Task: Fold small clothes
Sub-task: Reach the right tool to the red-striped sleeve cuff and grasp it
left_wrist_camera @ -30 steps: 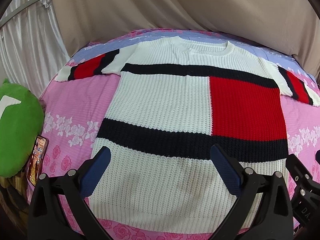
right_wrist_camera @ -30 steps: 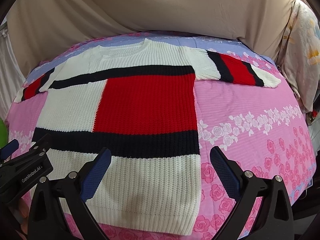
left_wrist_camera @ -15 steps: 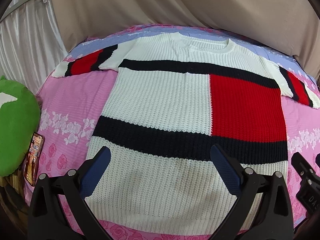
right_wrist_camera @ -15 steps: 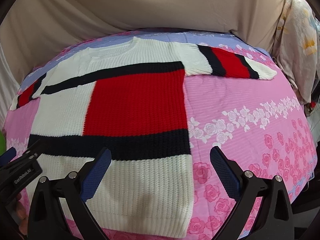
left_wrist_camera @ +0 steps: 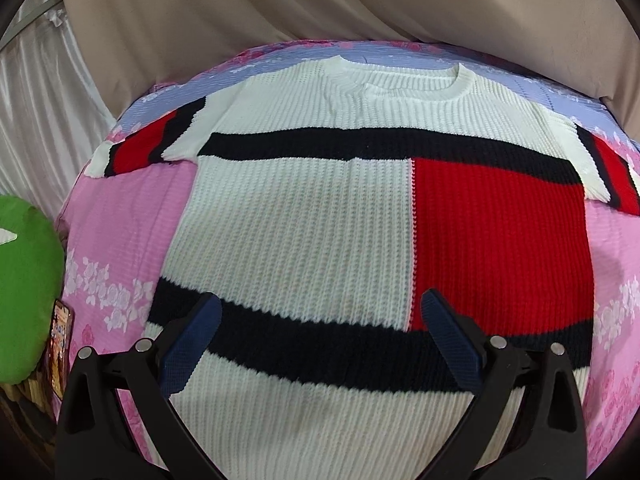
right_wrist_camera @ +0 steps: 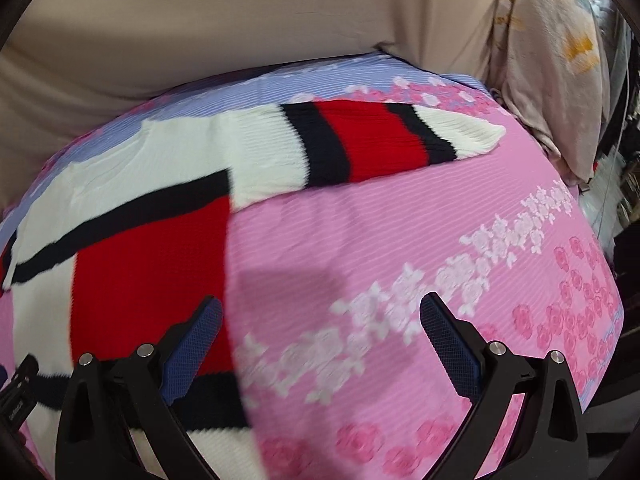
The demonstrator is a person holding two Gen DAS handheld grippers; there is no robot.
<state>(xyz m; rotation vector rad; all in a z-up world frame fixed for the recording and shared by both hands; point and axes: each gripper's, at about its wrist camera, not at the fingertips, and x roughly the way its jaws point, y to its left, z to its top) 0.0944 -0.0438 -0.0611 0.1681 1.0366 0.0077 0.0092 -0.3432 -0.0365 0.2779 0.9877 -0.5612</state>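
Observation:
A knit sweater (left_wrist_camera: 304, 216), white with black bands and a red block, lies flat and face up on the bed, sleeves spread. My left gripper (left_wrist_camera: 320, 332) is open and empty, hovering over the lower black band near the hem. In the right wrist view the sweater (right_wrist_camera: 152, 264) fills the left side, with its striped right sleeve (right_wrist_camera: 372, 140) stretched out toward the far right. My right gripper (right_wrist_camera: 320, 336) is open and empty, over the sweater's right side edge and the pink sheet (right_wrist_camera: 400, 248).
The bed has a pink rose-print sheet (left_wrist_camera: 120, 220). A green cushion (left_wrist_camera: 24, 288) and a phone (left_wrist_camera: 60, 356) lie at the left edge. A beige curtain (left_wrist_camera: 320, 0) hangs behind. A pale floral cloth (right_wrist_camera: 552, 60) hangs at the far right.
Both grippers have moved forward over the sweater. The right gripper has also swung right, so its view now centres on the sweater's side edge and right sleeve. Both stay open.

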